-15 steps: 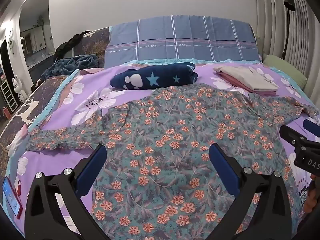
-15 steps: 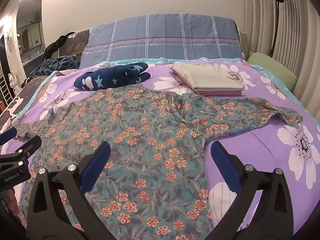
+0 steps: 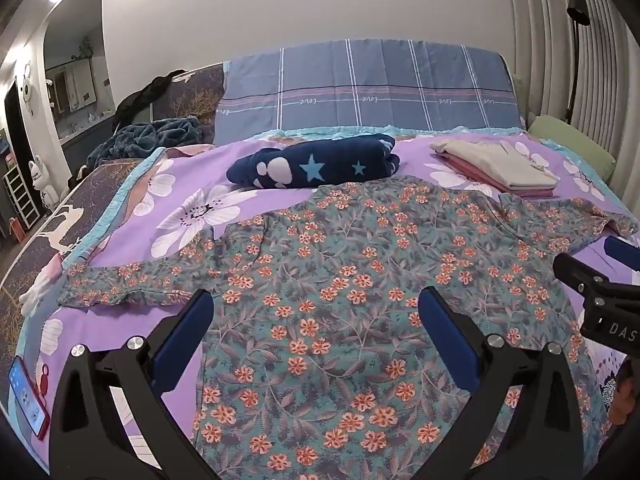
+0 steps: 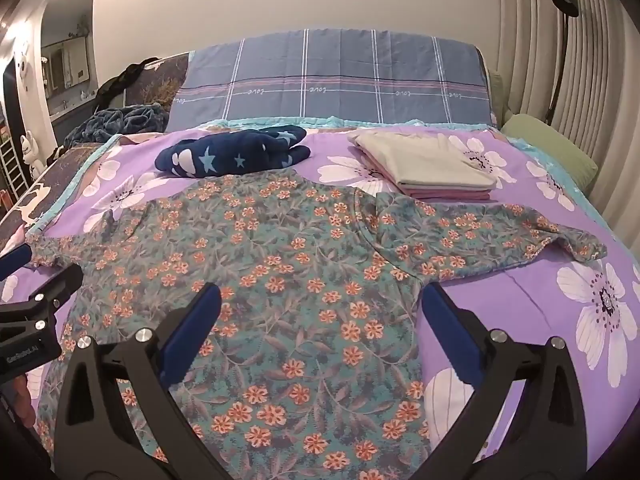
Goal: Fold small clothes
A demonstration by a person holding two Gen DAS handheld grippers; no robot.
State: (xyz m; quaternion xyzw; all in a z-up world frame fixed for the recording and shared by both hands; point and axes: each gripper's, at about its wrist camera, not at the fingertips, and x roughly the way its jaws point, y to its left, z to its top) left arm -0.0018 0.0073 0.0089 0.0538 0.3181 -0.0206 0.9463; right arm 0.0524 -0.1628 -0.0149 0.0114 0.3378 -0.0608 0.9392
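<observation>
Right wrist: floral shirt (image 4: 304, 276) spread flat, sleeves outstretched.

Floral top (image 3: 344, 292) spread flat on bed (image 3: 132, 320), L gripper (image 3: 316, 320) wide open above hem, nothing held

Both fisheye cameras are sitting on the grippers, looking forward and downward along their black fingers over a bed covered in a purple flowered sheet (image 3: 256, 160).

The left wrist view is looking from the bed's near left, its own blue-padded fingers framing the bottom edge, and the right gripper (image 3: 600, 276) is poking in at the right.

The right wrist view is looking from further right, and the left gripper (image 4: 36, 292) is entering at its left.

Both are sharing the spread teal shirt with orange flowers (image 3: 360, 280), lying close below, the navy star-patterned bundle (image 4: 232, 152), the folded beige and pink stack (image 4: 432, 164) and the blue plaid headboard cover (image 3: 368, 88).
</observation>
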